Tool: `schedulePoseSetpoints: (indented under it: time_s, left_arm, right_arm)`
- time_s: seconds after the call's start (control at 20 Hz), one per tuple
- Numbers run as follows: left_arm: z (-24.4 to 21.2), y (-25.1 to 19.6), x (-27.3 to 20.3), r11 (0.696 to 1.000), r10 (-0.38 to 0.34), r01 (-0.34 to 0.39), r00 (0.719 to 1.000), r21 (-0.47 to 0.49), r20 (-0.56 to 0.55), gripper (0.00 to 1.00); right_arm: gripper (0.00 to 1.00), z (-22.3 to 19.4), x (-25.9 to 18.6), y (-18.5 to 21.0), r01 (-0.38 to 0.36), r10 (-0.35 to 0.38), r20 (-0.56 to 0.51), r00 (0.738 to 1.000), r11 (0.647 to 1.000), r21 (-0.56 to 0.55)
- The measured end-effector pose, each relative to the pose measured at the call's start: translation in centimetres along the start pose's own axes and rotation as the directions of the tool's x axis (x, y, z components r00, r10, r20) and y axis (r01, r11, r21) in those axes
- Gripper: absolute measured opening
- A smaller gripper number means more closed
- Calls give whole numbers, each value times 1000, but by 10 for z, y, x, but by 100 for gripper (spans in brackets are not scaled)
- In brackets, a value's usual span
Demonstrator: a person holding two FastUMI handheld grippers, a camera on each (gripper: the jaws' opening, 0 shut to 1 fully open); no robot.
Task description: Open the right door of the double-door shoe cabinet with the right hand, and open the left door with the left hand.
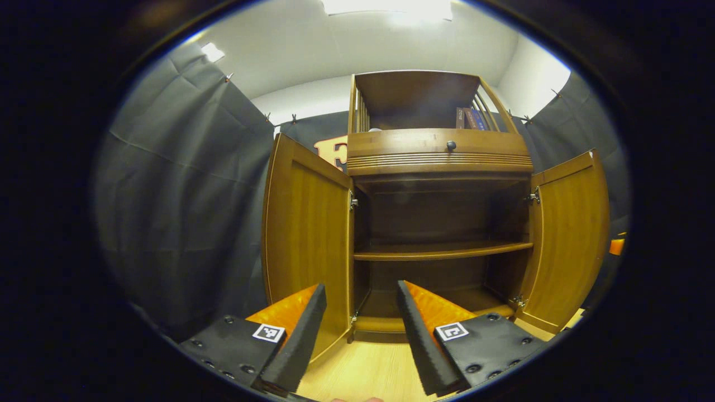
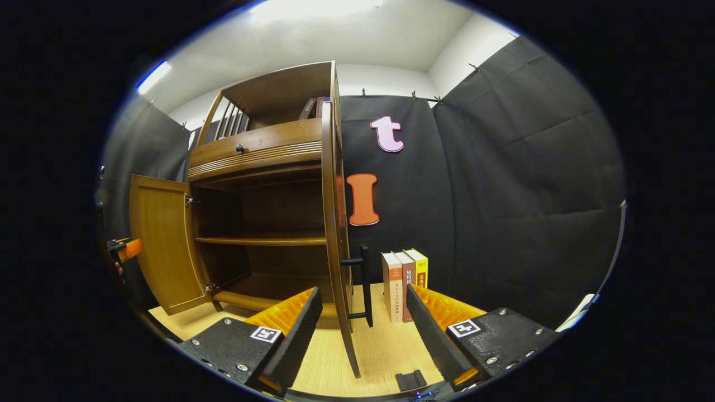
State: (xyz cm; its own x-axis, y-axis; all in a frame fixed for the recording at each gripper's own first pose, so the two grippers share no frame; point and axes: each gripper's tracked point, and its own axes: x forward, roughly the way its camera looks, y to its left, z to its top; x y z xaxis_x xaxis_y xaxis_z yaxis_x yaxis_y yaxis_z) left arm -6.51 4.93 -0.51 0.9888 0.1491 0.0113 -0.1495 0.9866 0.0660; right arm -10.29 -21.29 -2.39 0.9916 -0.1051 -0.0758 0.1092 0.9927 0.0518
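Your shoe cabinet [image 1: 438, 162] stands ahead on the pale wood surface [image 1: 363, 368] with both doors swung wide: the left door [image 1: 307, 234] and the right door [image 1: 570, 240] each angle outward, baring one inner shelf [image 1: 441, 250]. Your left hand-held gripper [image 1: 362, 312] hangs open before the opening, holding nothing. Your right hand-held gripper [image 2: 363, 321] is open too, straddling the right door's edge, near its black handle [image 2: 364, 285]. Three books [image 2: 405, 285] stand just beside; their spine writing is too small to read.
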Motion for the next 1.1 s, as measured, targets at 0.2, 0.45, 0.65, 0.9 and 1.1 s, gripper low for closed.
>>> schedulePoseSetpoints:
  time_s: [0.2, 0.45, 0.65, 0.9, 1.1]
  left_arm:
    - [-4, -3, 1, 1000, -10, 10, 1000, -7, -22, 90]
    - [-5, -5, 4, 1000, 4, -4, 1000, -1, -12, 99]
    - [-3, -7, 4, 1000, -8, 8, 1000, 7, -1, 99]
    - [0, -12, 2, 999, -44, 44, 999, 12, 7, 99]
    - [2, -17, 2, 998, -64, 64, 998, 12, 10, 99]
  right_arm:
    - [88, 1, 0, -5, 12, -12, 2, 1000, 1000, -7]
    - [93, 3, 1, 2, 3, -3, 5, 1000, 1000, -12]
    - [93, 8, 2, 8, -6, 6, 15, 1000, 1000, -4]
    - [93, 13, 1, 4, -2, 2, 21, 1000, 1000, -9]
    - [93, 10, 2, 7, -5, 5, 16, 1000, 1000, -12]
